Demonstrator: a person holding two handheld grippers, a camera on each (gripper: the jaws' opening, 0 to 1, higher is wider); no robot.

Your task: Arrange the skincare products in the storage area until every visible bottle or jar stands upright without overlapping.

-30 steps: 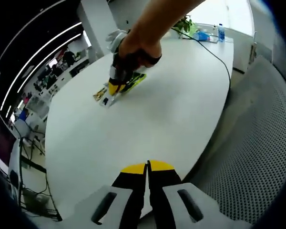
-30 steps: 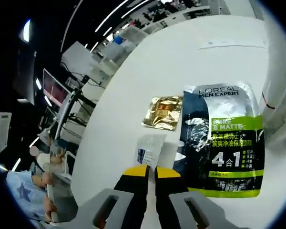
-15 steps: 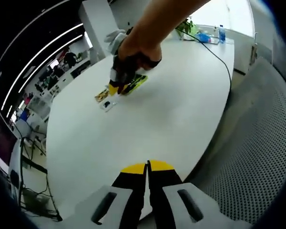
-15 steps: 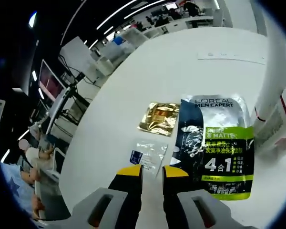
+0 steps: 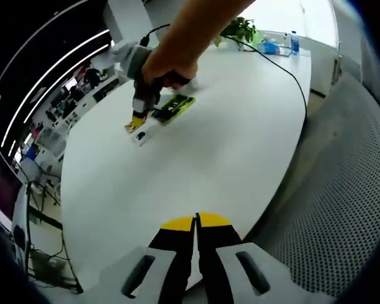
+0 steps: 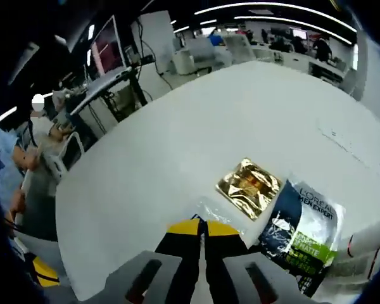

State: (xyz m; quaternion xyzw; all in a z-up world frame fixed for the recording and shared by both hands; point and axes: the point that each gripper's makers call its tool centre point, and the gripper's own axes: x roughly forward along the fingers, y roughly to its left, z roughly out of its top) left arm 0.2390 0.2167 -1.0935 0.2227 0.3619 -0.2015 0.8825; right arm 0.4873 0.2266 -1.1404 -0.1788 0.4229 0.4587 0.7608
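Currently left gripper [image 5: 196, 223] hovers at the near edge of the white tabletop [image 5: 228, 145], fingers clenched together, nothing between them. Right gripper [image 6: 202, 227] sits low over the sachets, fingers closed; its tips overlap the clear sachet [image 6: 216, 212], but can't tell if they're pinching it. Gold foil sachet [image 6: 249, 188] lies flat just beyond the clear one, touching the dark-and-green L'Oreal pouch [image 6: 301, 235], also flat. White bottle [image 6: 370, 240] at the right edge of the right gripper view, mostly cut off. From the left gripper view, a hand [image 5: 168, 63] holds the right gripper over the sachets mid-tabletop; a black cable [image 5: 291, 76] runs along the far side.
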